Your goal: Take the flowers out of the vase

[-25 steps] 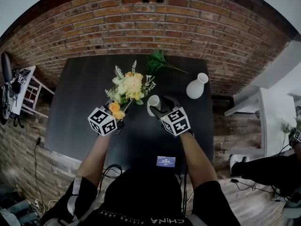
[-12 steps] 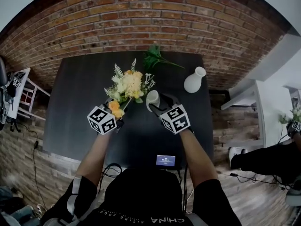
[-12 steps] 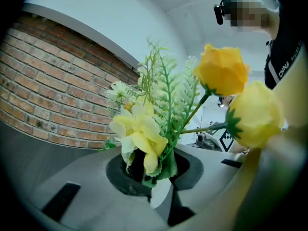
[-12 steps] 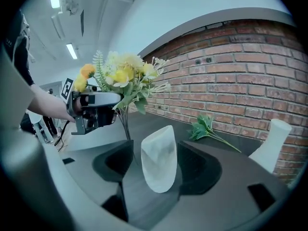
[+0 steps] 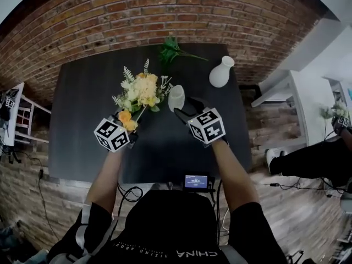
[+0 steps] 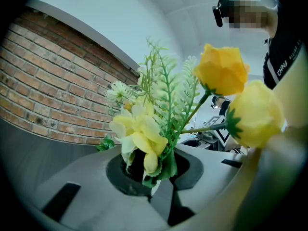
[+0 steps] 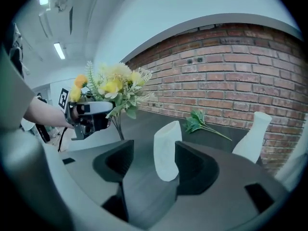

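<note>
Stems of the yellow-and-white bouquet (image 5: 140, 89) are pinched in the left claw (image 6: 149, 177), whose jaws stand nearly together around them. The right gripper view shows the blooms rising upright above that claw and the stem ends hanging free below it. The right claw (image 7: 153, 170) has the small white vase (image 7: 167, 150) between its jaws, tilted and seemingly off the dark table (image 5: 82, 103). One pad meets the vase's side and the other looks a little apart, so this grip is probable rather than certain. In the head view the bouquet lies left of the vase's mouth, near but not touching, its stems slanting from lower left toward upper centre. The bouquet looks to be out of the vase already. The coming move turns on carrying it further left, away from the vase, with the left hand. A taller white vase (image 5: 220, 72) and a green sprig (image 5: 173, 51) lie toward the table's upper right.
</note>
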The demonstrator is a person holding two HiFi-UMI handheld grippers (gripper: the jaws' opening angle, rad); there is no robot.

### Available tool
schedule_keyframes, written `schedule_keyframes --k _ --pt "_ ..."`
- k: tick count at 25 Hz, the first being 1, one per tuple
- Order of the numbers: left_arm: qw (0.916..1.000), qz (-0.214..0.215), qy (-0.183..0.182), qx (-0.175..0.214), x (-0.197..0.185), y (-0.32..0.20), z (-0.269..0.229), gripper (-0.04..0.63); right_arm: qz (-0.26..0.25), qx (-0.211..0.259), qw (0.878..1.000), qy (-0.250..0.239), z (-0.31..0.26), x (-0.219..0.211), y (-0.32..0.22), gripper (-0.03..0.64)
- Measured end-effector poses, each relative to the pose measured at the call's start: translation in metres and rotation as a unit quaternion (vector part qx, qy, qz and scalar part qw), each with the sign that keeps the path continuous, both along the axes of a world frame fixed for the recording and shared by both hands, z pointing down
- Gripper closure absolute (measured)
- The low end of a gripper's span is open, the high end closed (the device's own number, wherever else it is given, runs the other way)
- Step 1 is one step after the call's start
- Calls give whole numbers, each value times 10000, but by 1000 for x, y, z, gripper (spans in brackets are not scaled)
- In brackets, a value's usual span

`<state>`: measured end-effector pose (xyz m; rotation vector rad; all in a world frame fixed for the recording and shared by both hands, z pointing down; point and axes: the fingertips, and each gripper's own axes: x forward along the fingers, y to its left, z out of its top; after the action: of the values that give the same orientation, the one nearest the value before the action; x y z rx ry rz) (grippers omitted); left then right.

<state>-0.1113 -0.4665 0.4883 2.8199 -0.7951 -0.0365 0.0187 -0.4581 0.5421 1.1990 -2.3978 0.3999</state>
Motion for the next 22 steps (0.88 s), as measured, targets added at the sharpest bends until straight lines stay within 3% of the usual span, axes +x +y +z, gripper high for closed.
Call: schedule_keyframes --k 8,16,22 --pt "9999 -132 39 -64 -10 48 10 528 -321 5 9994 100 -4 -20 58 351" --pt "9987 -487 -91 77 2 132 1 529 -182 366 9990 -161 -31 10 132 612" --pt "9973 -730 -111 -23 21 215 10 529 -191 366 9989 -230 -24 43 215 612"
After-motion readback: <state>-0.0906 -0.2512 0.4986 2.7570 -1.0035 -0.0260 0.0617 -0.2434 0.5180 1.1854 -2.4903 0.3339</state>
